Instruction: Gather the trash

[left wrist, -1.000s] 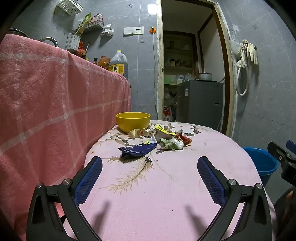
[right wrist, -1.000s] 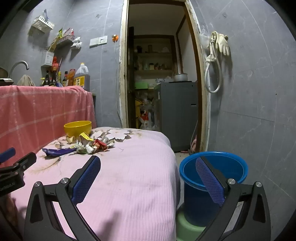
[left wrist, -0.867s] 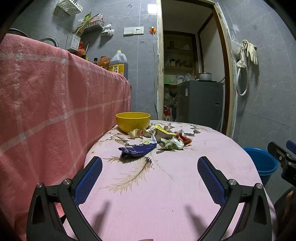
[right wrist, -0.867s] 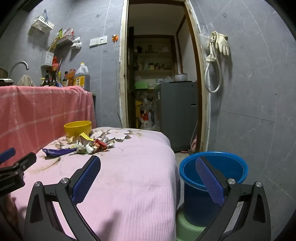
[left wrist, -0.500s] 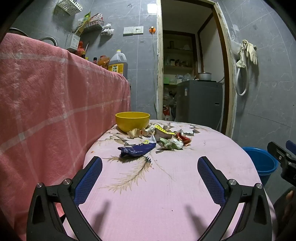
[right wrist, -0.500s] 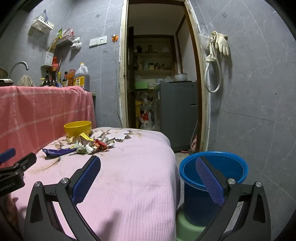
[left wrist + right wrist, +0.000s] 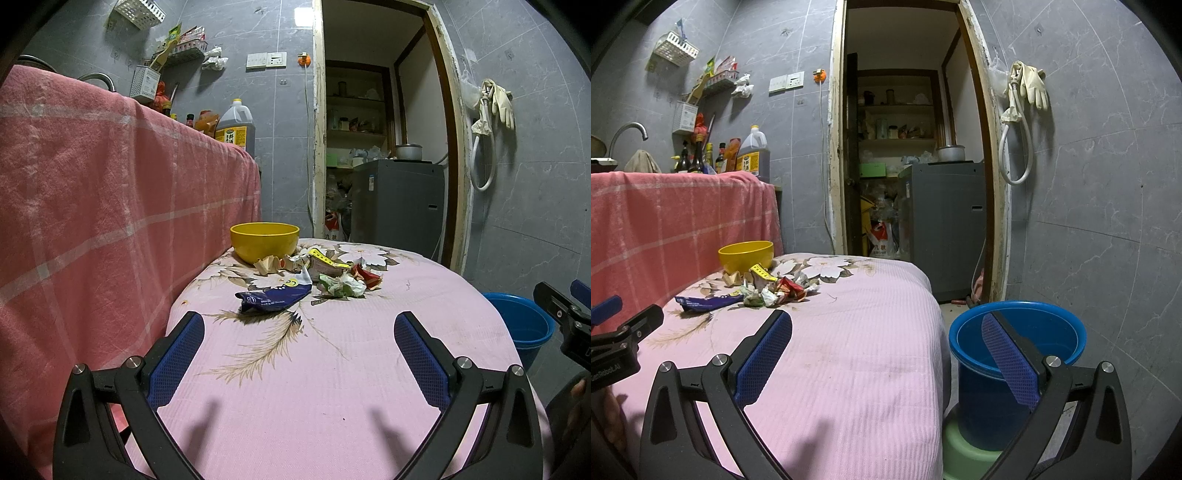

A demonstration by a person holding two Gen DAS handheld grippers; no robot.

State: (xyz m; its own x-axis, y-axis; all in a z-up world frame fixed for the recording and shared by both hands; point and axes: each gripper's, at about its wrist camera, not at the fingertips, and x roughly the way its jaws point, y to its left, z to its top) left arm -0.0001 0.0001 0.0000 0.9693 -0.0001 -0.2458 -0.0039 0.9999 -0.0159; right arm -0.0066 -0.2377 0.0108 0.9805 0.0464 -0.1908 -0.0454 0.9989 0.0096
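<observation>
Left gripper (image 7: 299, 328) wide, empty, aimed at trash pile (image 7: 314, 275) at 12 o'clock beside yellow bowl (image 7: 264, 240). Right gripper (image 7: 886, 332) wide, empty; blue bucket (image 7: 1052, 332) at 2 o'clock, off table edge, likely for drop-off.

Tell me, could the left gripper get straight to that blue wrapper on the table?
Probably yes. The left gripper is open and empty, and only bare tablecloth lies between it and the blue wrapper, which sits nearest of the trash.

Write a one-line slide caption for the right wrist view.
Open right gripper hovers over the pink table; wrappers lie beside a yellow bowl, blue bucket at right.
</observation>
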